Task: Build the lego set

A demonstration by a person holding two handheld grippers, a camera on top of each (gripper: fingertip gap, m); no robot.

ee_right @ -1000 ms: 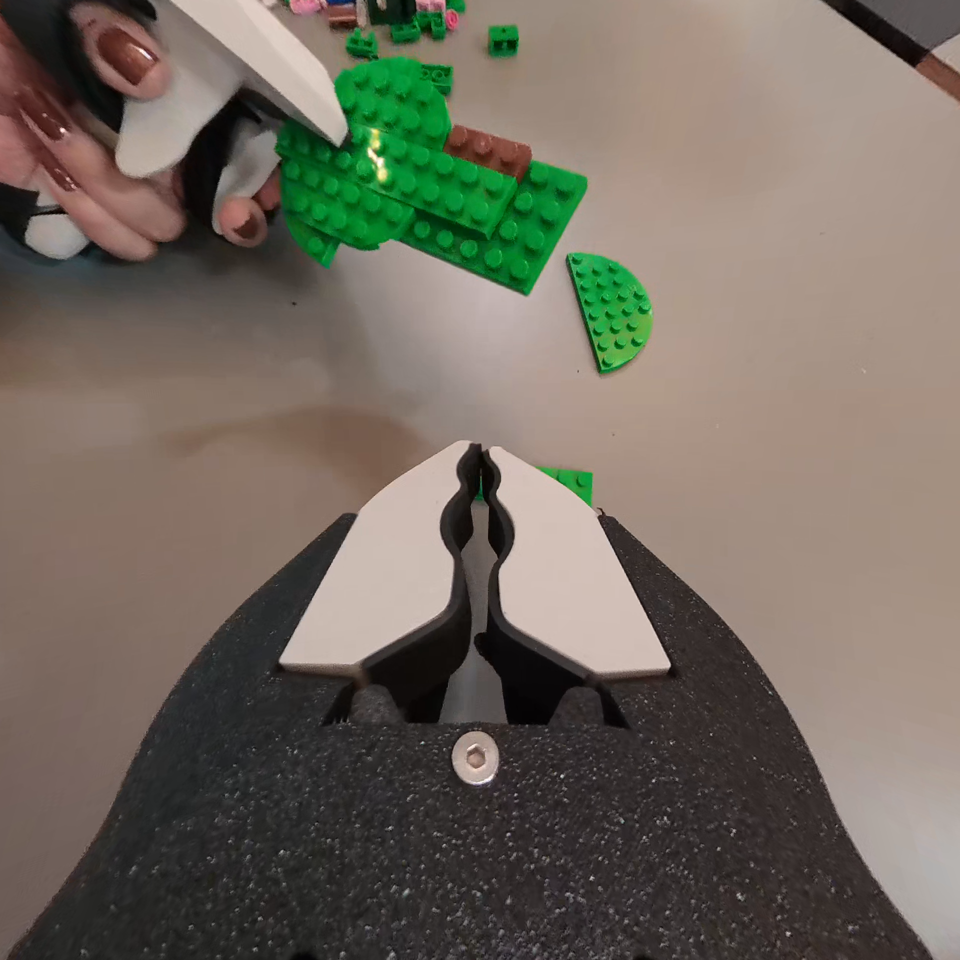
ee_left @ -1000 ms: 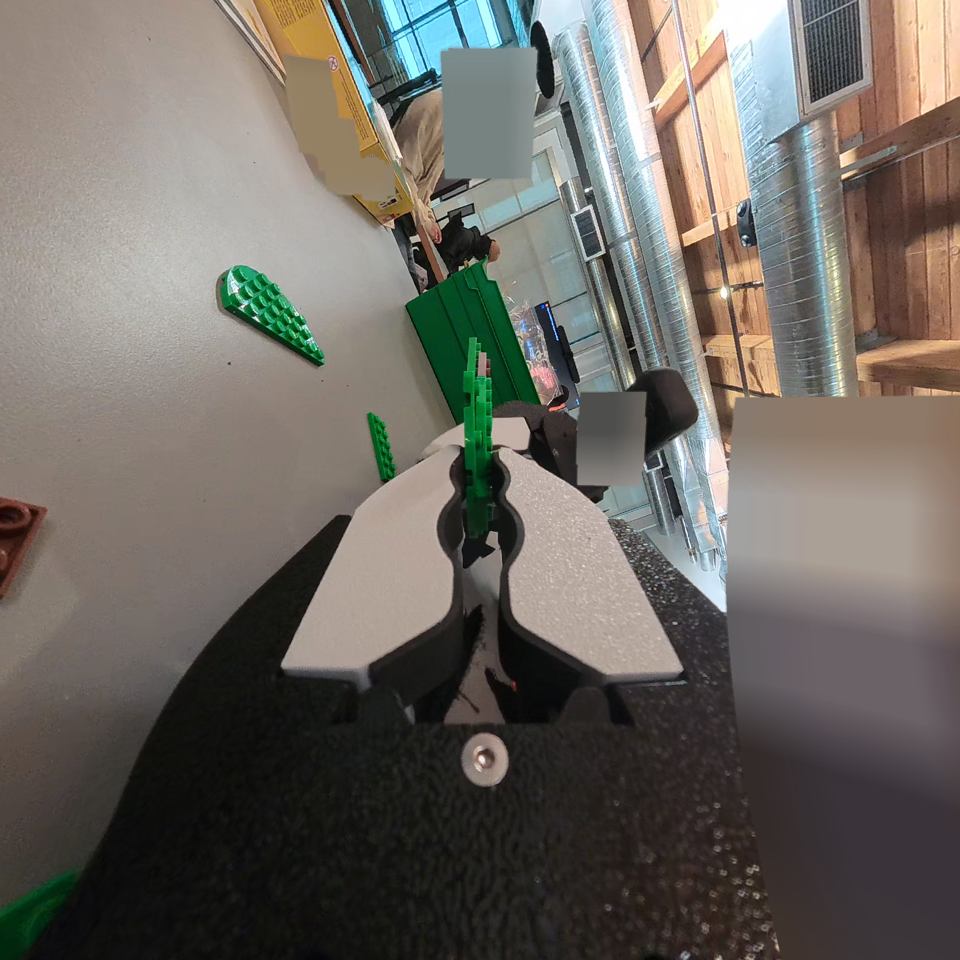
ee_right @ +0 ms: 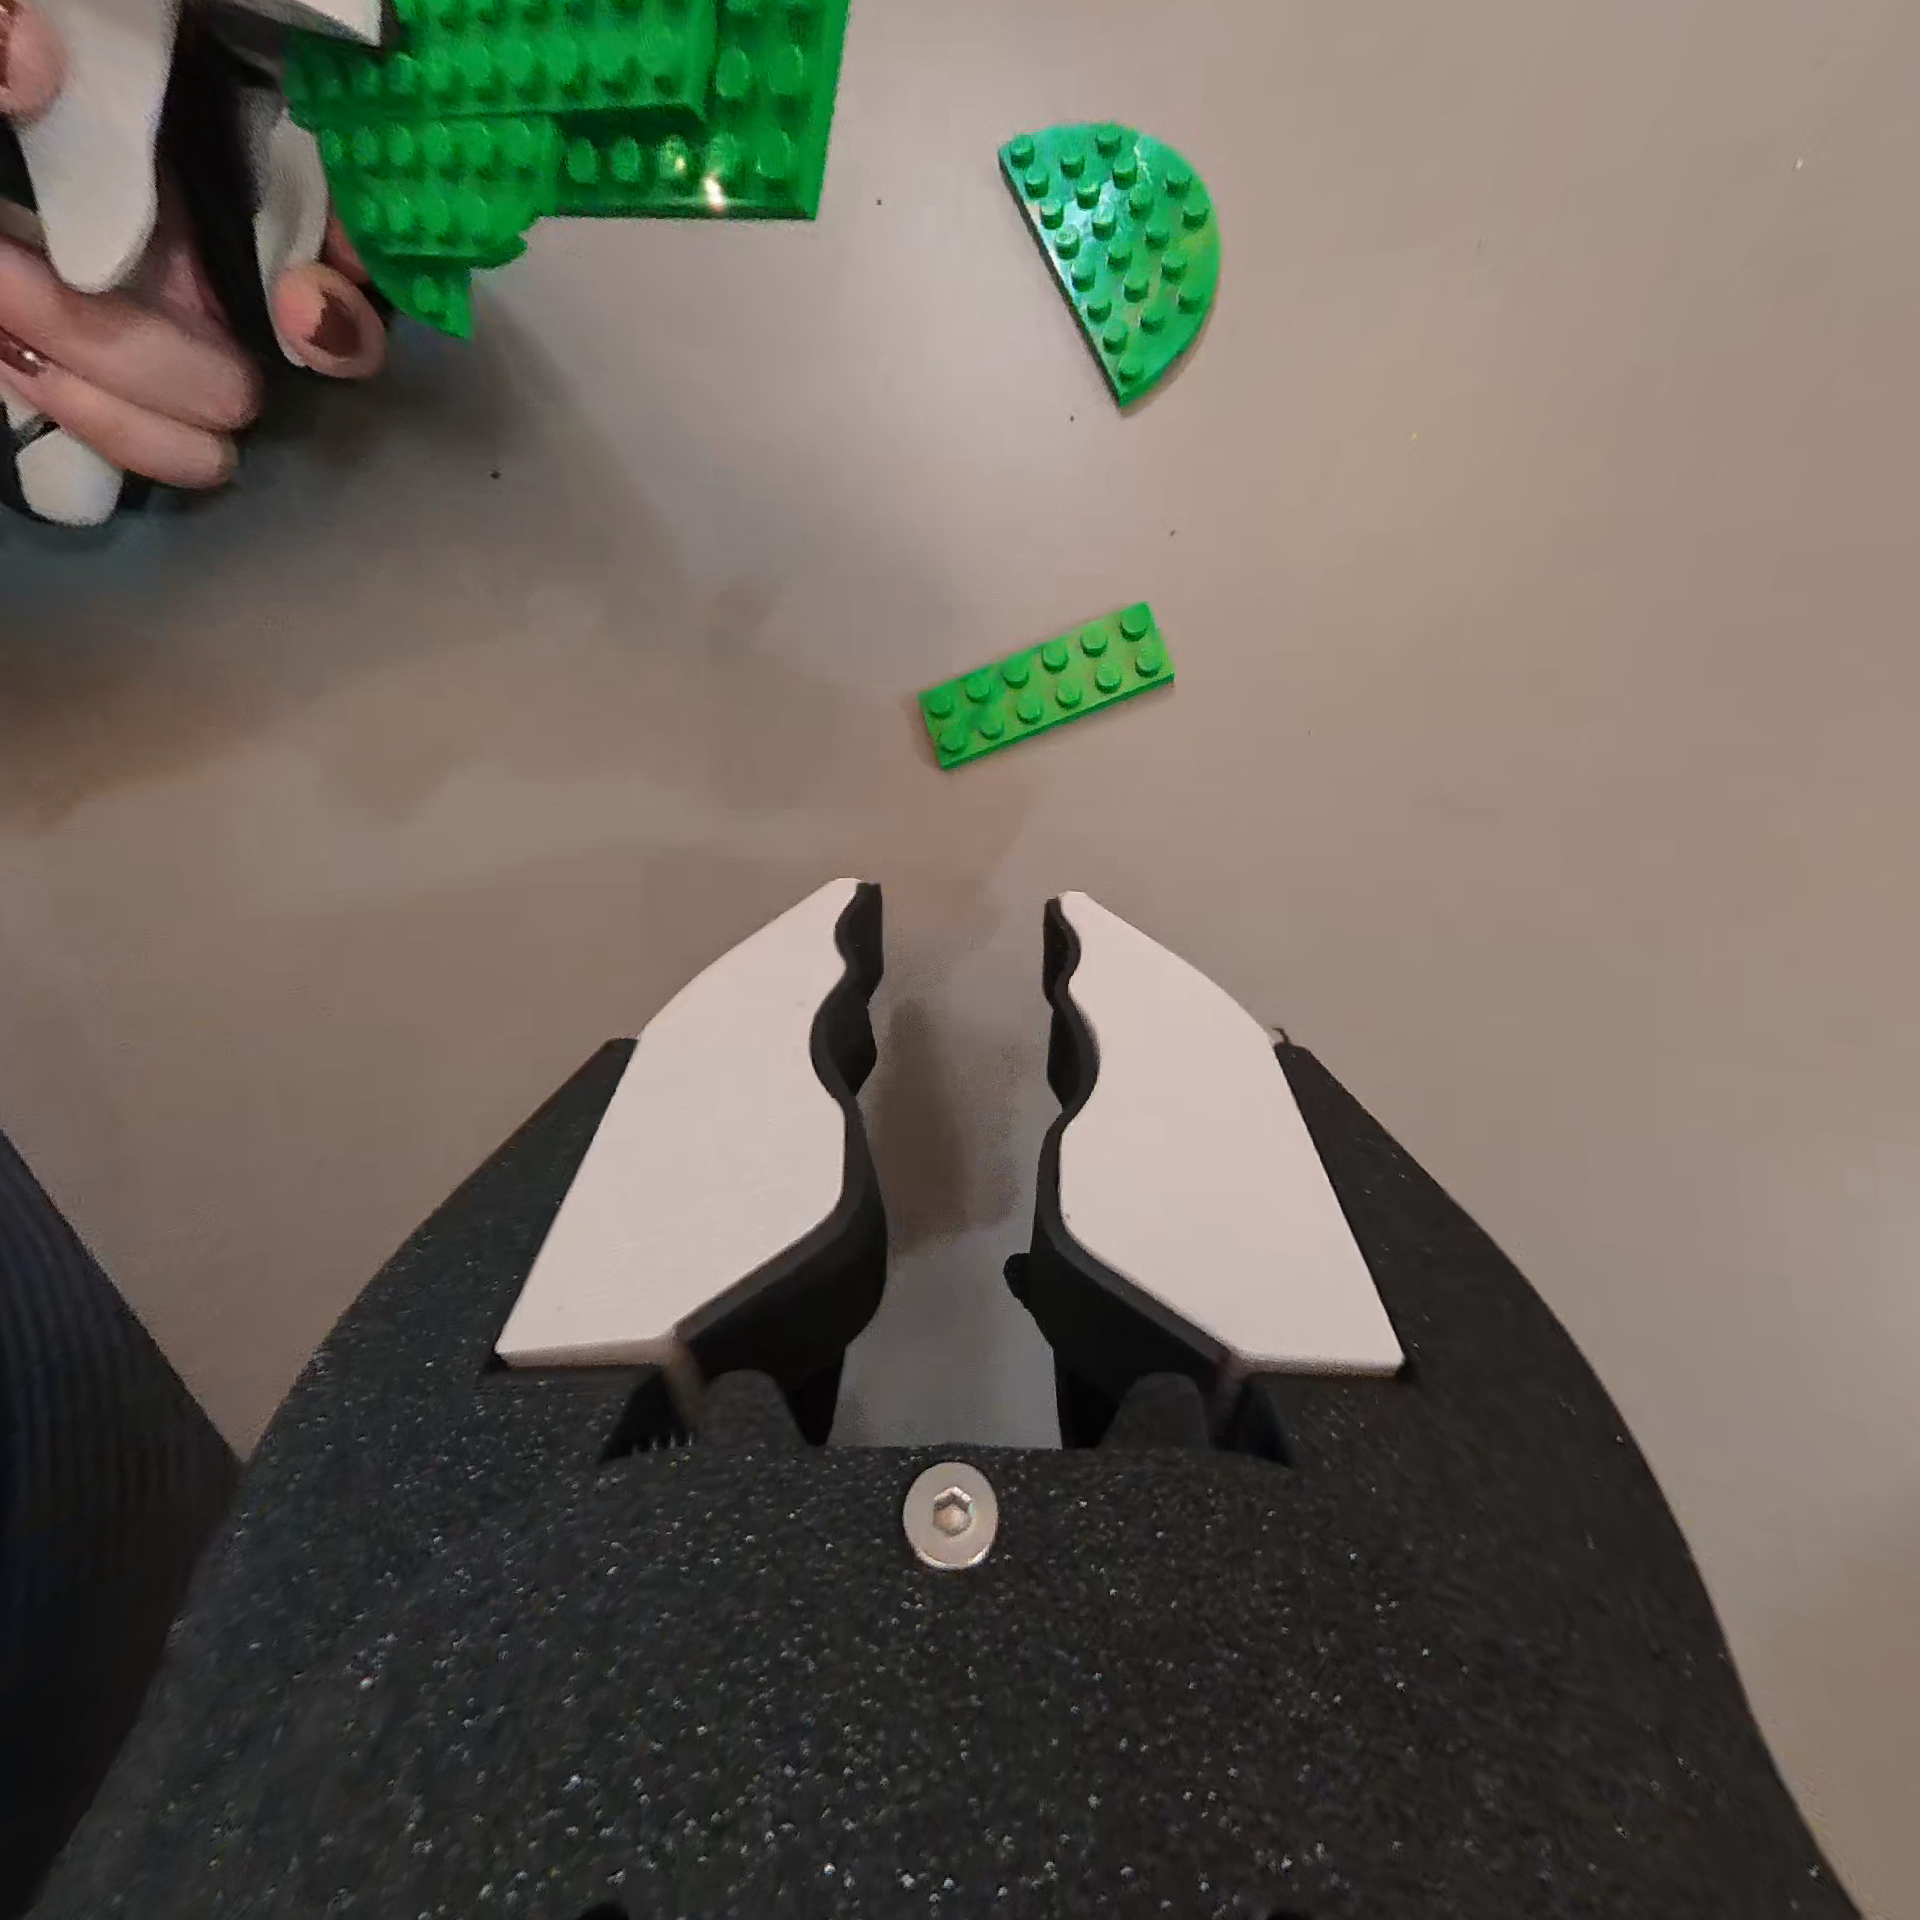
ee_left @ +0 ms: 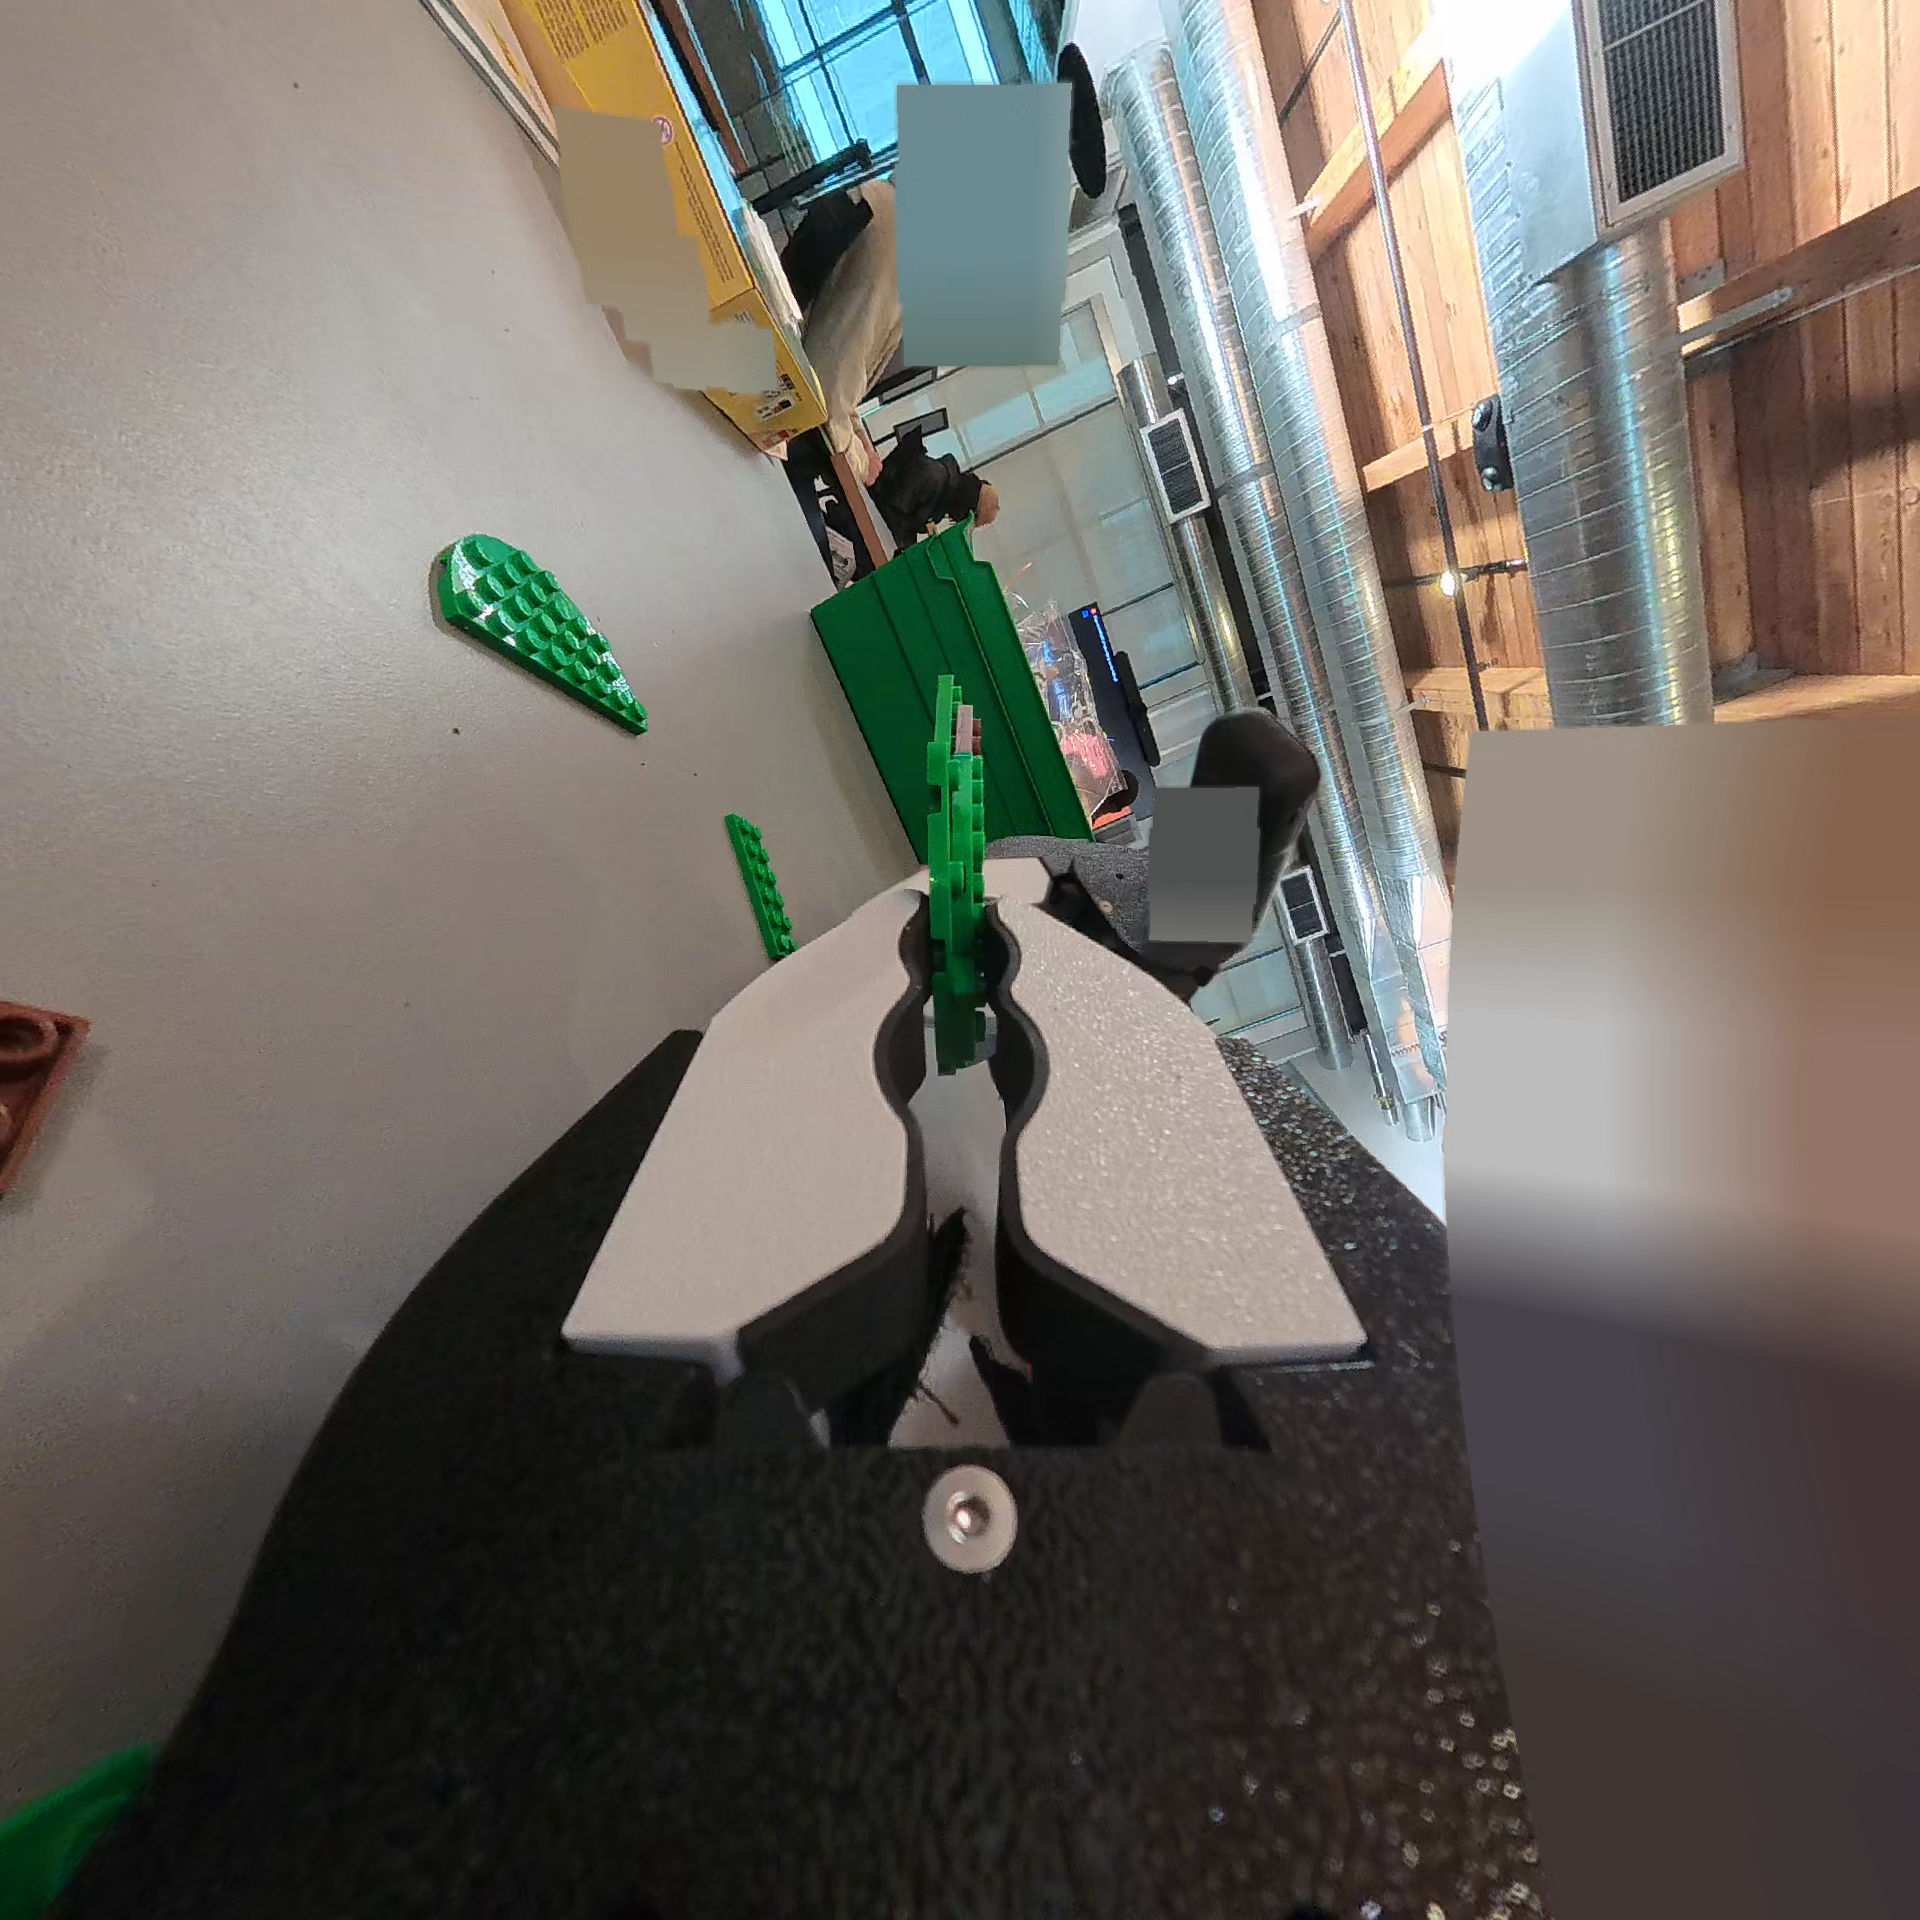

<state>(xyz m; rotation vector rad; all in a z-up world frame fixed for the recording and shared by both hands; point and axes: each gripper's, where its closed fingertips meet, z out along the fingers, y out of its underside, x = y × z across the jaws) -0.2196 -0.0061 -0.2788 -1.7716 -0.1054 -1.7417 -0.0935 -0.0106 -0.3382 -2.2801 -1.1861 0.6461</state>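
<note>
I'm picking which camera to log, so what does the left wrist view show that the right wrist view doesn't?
Only the left wrist view shows the reddish-brown studded plate at its left edge, a yellow cardboard box, a green ribbed bin and the room behind.

Only the right wrist view shows the open right tongs from above and a hand holding the left tongs.

Both show the green assembled lego plate, the green half-round plate and the small green rectangular plate on the grey table.
</note>
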